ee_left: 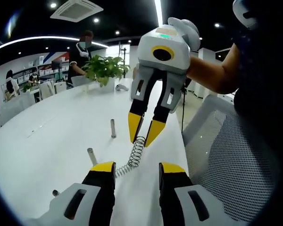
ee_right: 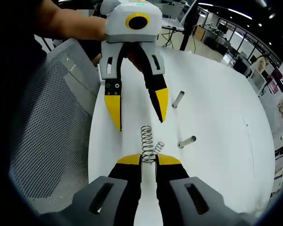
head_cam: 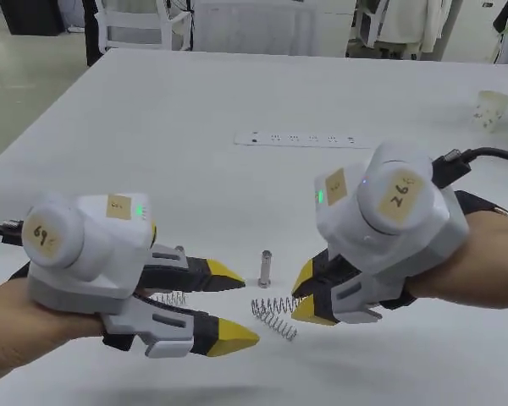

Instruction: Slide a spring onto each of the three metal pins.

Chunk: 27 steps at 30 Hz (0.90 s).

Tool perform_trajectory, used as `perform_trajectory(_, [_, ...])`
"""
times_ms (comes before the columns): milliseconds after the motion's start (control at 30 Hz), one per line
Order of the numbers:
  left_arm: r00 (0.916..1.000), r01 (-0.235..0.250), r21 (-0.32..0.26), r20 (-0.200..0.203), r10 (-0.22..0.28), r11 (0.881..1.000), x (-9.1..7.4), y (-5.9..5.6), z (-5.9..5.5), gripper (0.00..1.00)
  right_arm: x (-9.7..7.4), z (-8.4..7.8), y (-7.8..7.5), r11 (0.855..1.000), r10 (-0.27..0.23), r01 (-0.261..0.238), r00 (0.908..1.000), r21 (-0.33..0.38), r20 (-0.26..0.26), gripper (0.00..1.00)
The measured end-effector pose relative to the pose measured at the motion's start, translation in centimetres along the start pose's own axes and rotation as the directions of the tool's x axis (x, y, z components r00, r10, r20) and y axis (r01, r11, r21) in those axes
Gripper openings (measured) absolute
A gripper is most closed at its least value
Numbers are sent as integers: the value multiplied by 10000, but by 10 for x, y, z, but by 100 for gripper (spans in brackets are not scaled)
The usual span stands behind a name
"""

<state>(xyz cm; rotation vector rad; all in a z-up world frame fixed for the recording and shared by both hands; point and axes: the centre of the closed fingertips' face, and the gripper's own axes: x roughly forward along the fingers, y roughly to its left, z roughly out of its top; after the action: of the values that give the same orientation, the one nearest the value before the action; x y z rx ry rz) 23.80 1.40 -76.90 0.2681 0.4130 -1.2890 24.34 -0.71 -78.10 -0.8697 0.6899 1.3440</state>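
Note:
A steel pin stands upright on the white table between my two grippers. Two loose springs lie crossed just in front of it. My right gripper is shut on the end of one spring, which stretches away from its yellow tips. My left gripper faces it from the left, open, with the spring's far end lying ahead of its gap. Another spring shows under the left gripper. Three pins stand in a row.
A white power strip lies further back on the table and a paper cup stands at the far right. A mesh chair is at the near table edge. A potted plant and a person are beyond the far end.

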Motion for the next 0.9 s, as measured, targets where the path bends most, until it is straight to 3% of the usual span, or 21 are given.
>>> perform_trajectory(900, [9999,68,740,-84,-62,9972,8,2,0,10,2,8,2,9997,21,-20,10000,-237,63,8])
